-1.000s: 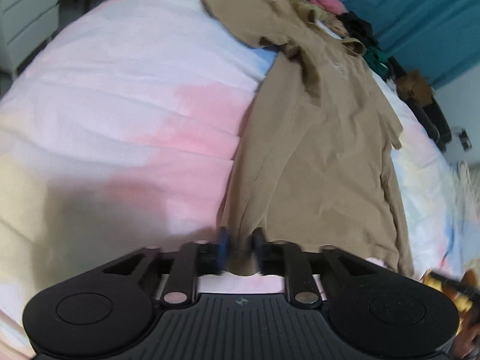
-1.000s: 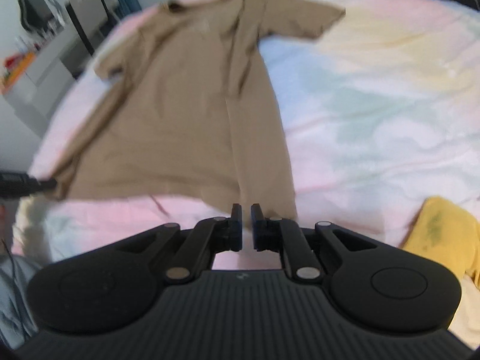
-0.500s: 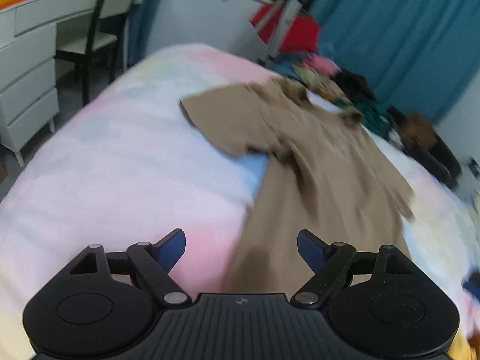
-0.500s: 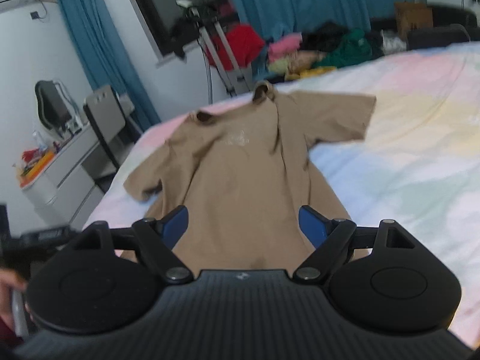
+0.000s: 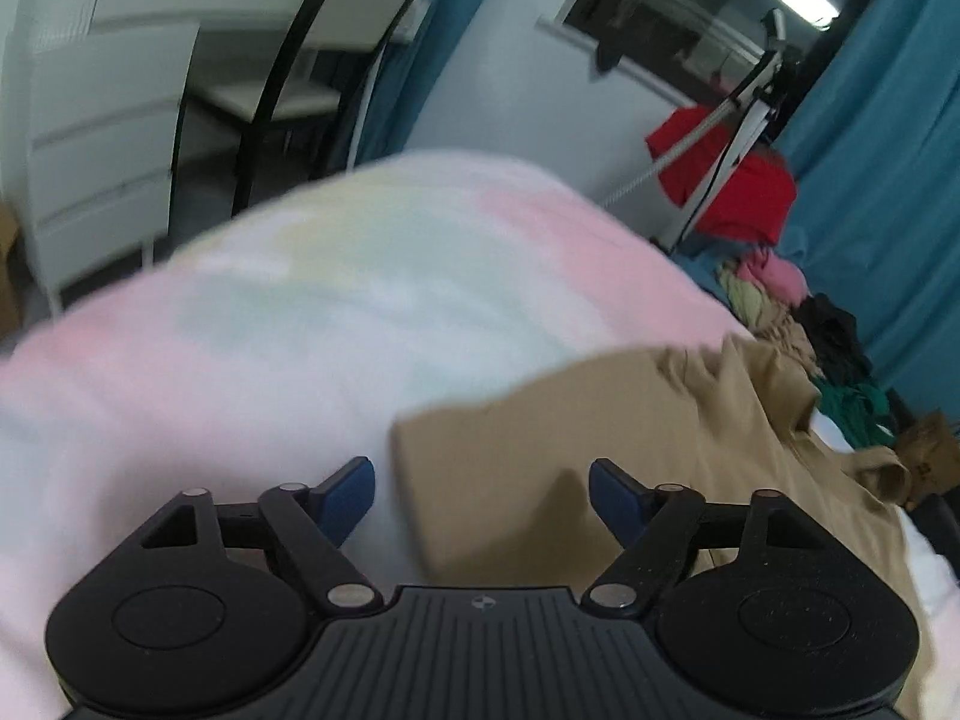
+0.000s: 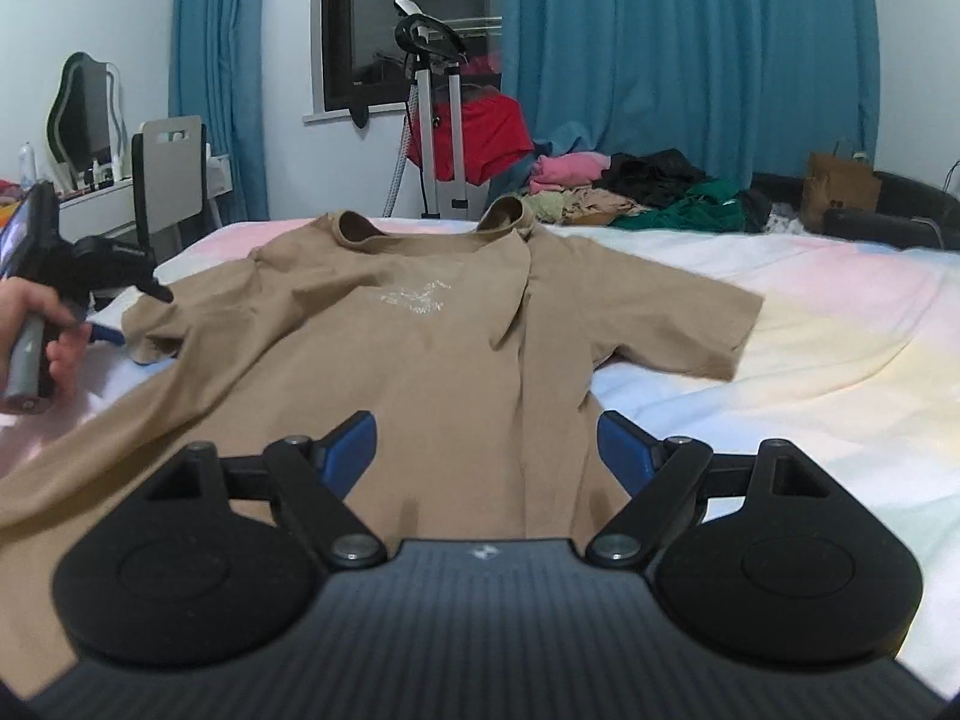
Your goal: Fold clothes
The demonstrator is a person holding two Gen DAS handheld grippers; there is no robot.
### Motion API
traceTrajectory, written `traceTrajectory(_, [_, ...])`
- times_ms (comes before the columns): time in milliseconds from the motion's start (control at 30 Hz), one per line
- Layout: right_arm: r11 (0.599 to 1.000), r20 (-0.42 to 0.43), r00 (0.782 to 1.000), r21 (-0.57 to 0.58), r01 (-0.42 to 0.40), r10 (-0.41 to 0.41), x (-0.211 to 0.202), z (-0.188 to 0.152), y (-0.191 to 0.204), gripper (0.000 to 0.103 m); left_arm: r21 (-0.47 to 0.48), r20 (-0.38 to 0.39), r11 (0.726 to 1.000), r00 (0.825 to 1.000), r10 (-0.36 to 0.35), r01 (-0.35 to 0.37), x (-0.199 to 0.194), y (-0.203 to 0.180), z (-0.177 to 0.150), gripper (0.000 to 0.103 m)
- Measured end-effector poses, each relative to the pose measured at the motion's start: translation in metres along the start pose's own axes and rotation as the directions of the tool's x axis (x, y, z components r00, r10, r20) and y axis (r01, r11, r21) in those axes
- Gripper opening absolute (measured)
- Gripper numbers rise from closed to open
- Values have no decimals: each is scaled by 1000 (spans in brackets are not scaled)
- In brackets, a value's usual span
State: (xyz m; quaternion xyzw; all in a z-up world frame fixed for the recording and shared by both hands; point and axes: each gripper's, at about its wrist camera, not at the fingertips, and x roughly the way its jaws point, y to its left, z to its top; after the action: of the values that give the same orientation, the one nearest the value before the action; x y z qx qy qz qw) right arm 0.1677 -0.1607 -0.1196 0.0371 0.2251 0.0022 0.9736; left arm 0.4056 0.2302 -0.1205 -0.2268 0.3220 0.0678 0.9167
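I had the left gripper [image 5: 482, 495] held low over the bed [image 5: 252, 360], looking along the pastel cover toward the white wall, its blue fingers [image 5: 345, 495] spread wide with nothing between them. A sleeve of the tan T-shirt [image 5: 600, 450] lay just ahead of and below the gap, not touched by either finger. That view was blurred.

The right gripper [image 6: 486, 450] sat level above the lower part of the T-shirt [image 6: 420, 360], facing up its length toward the collar. Its fingers [image 6: 624, 450] were also wide apart and held nothing; whether they touched the cloth under them I could not tell.

The shirt lay face up on the bed [image 6: 810, 360], collar toward the window, both short sleeves out to the sides, with a long crease running down from the right of the collar. A pale printed mark sat on the chest; I could not read it.

In the right wrist view my left hand [image 6: 42, 330] was at the far left, wrapped round the grip of its black device [image 6: 54, 264], just beside the shirt's sleeve.

Beyond the bed were a heap of clothes [image 6: 630, 192], a red garment [image 6: 474, 138] hanging on a stand and blue curtains [image 6: 690, 48].
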Motion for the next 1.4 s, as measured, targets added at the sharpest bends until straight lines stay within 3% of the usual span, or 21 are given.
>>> traceTrajectory(67, [999, -31, 999, 36, -11, 12, 13, -3, -3, 82, 79, 6, 997, 1000, 12, -12, 7, -9, 3, 47])
traceTrajectory(100, [999, -48, 999, 54, -7, 9, 17, -4, -4, 82, 121, 6, 993, 1000, 17, -17, 11, -14, 4, 43])
traceTrajectory(167, [997, -75, 997, 77, -1, 6, 21, -7, -4, 82, 202, -20, 979, 1000, 6, -2, 15, -21, 6, 18])
traceTrajectory(200, [997, -80, 997, 82, -1, 7, 21, -8, -3, 82, 241, -41, 970, 999, -1, 11, 17, -24, 7, 15])
traceTrajectory(300, [997, -82, 997, 71, 11, -5, 21, -10, 2, 82, 328, -78, 944, 997, -1, 27, 16, -33, 15, 9])
traceTrajectory(400, [997, -104, 994, 78, 28, -19, 18, -12, 3, 82, 387, -66, 922, 997, 28, 0, 10, -38, 35, 8])
traceTrajectory(500, [997, -89, 996, 68, 20, -14, 12, -13, 8, 82, 452, 7, 887, 995, 104, -96, 9, -55, 64, 7])
traceTrajectory(567, [999, -77, 997, 47, 22, -18, 11, -13, 11, 82, 486, 91, 851, 980, 175, -197, 14, -70, 87, 7])
traceTrajectory(700, [999, -36, 999, 23, 32, -31, 12, -12, 13, 82, 502, 229, 777, 924, 306, -381, 39, -99, 119, 8])
traceTrajectory(733, [999, -31, 999, 20, 35, -34, 14, -12, 13, 82, 500, 234, 770, 918, 321, -397, 48, -103, 120, 8])
traceTrajectory(833, [999, -36, 999, 19, 39, -39, 20, -12, 13, 82, 491, 200, 779, 921, 335, -391, 77, -112, 112, 13])
traceTrajectory(900, [999, -32, 999, 24, 42, -41, 23, -11, 12, 82, 492, 159, 792, 931, 327, -362, 87, -113, 101, 23])
traceTrajectory(967, [999, -20, 999, 25, 39, -38, 24, -10, 10, 82, 481, 123, 821, 950, 287, -309, 86, -112, 91, 42])
traceTrajectory(1033, [999, -3, 999, 25, 36, -36, 24, -8, 9, 82, 464, 116, 843, 962, 246, -271, 74, -114, 82, 53])
traceTrajectory(1133, [999, 4, 1000, 31, 31, -31, 24, -6, 6, 82, 424, 108, 870, 968, 227, -252, 41, -118, 69, 67])
traceTrajectory(1233, [999, 15, 999, 36, 28, -29, 21, -2, 3, 82, 399, 111, 896, 980, 164, -195, -6, -125, 56, 75])
traceTrajectory(1267, [999, 21, 999, 37, 29, -30, 19, -1, 1, 82, 407, 124, 894, 981, 148, -187, -25, -128, 50, 80])
traceTrajectory(1400, [999, 55, 998, 43, 27, -29, 6, 7, -5, 82, 426, 162, 895, 984, 72, -136, -107, -134, 8, 83])
